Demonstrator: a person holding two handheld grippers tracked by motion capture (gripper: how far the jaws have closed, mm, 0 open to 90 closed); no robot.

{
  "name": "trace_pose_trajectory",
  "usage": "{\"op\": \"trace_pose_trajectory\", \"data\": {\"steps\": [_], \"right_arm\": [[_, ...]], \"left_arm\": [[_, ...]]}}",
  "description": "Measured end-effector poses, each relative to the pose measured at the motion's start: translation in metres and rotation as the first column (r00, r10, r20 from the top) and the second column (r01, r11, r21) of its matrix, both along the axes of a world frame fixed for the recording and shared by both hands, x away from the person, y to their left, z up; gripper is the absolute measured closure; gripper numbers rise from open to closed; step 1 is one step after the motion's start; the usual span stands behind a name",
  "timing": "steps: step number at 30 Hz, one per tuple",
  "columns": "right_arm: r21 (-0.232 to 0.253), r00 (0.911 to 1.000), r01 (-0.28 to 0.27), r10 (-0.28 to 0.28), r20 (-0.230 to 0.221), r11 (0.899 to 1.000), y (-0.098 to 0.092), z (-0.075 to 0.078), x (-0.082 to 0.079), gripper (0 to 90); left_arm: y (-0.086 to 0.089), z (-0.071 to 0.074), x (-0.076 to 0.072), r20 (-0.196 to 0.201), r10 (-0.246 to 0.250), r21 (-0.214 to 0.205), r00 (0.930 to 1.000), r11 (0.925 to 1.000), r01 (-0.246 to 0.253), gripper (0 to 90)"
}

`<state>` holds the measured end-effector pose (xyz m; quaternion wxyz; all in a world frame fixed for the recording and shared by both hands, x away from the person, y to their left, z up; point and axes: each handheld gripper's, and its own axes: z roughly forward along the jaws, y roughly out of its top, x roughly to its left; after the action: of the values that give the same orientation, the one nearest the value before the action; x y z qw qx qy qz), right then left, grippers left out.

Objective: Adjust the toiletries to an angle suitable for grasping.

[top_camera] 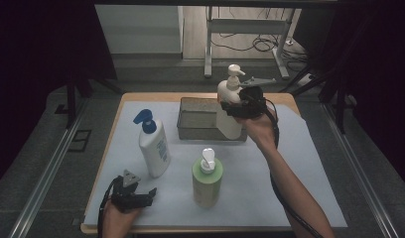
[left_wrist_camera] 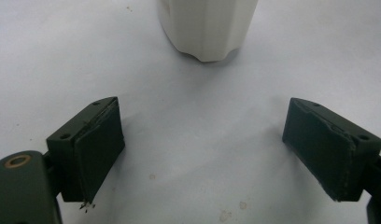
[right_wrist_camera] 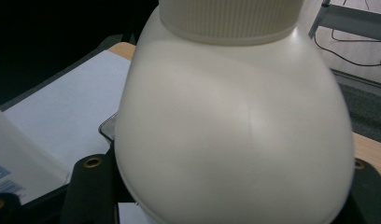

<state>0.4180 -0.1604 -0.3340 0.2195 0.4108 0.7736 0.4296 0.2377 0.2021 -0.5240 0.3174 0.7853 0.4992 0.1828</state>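
So right now the right gripper (top_camera: 238, 106) is clamping its jaws on the cream pump bottle (top_camera: 229, 106), gripping it around the upper body just under the collar. In the right gripper view the bottle (right_wrist_camera: 233, 140) is bulging between the two black jaws, so that's a real grip, not a near miss. From the high view, the bottle is sitting at about 1 o'clock on the table, up off the mat and hanging at the right end of the grey metal tray (top_camera: 203, 119). I can't tell if its base is over the tray floor or just past the near wall.

My read: this is the carrying step, with the bottle heading into the tray. Next move is probably getting it squarely over the tray, keeping it upright, lowering until the base is resting, then letting go. A tall bottle held high could tip if it's dropped early.

The left gripper (top_camera: 132, 197) is parking at about 7 o'clock near the front edge, jaws wide apart with nothing between them. The left gripper view is showing bare white mat (left_wrist_camera: 188, 140) and the foot of the blue-capped lotion bottle (left_wrist_camera: 206, 32) ahead of it. The green bottle (top_camera: 207, 179) is waiting at about 6 o'clock, well apart from the tray.
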Motion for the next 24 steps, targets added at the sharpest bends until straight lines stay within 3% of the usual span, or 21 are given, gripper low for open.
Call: {"op": "trace_pose_trajectory", "data": {"steps": [24], "right_arm": [[0.007,0.9994,0.03,-0.03,0.017,1.0,0.028,-0.009,0.038,36.9]], "left_arm": [[0.0,0.0,0.0,-0.002,0.002,-0.004,1.0,1.0,-0.002,12.1]]}}
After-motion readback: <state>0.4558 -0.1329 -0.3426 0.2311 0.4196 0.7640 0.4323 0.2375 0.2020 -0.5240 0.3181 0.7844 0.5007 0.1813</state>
